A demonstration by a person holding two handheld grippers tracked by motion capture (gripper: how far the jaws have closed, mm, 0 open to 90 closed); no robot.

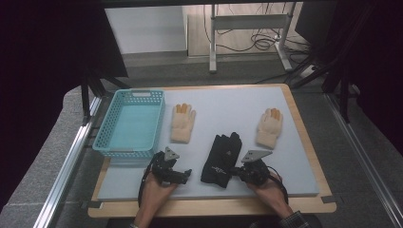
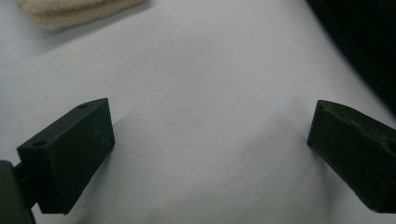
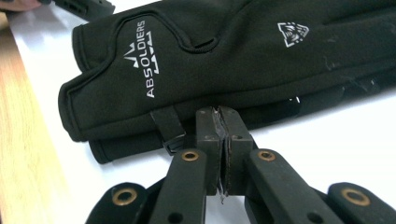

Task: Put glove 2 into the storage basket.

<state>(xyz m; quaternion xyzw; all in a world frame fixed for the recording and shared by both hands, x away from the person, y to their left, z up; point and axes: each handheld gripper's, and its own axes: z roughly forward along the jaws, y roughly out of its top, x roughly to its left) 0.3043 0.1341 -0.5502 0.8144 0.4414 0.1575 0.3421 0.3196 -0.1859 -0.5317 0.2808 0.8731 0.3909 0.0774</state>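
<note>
The right hand-held gripper [image 3: 223, 122], jaws together, sits at the near edge of the black gloves [image 3: 233, 60], whose long axis runs across it; the left hand-held gripper [image 2: 210, 154] stands apart.

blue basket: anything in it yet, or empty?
Empty. In the high view the blue basket shows a bare floor; the black gloves and both cream gloves lie on the mat outside it.

High view: dim, dark vignette at left and right edges, mat [image 1: 247, 114] evenly lit, soft and grainy. Left gripper view: blurred throughout, faint shadows under the jaws. Right gripper view: sharp on the black glove [image 3: 224, 60], mild glare lower right.
</note>
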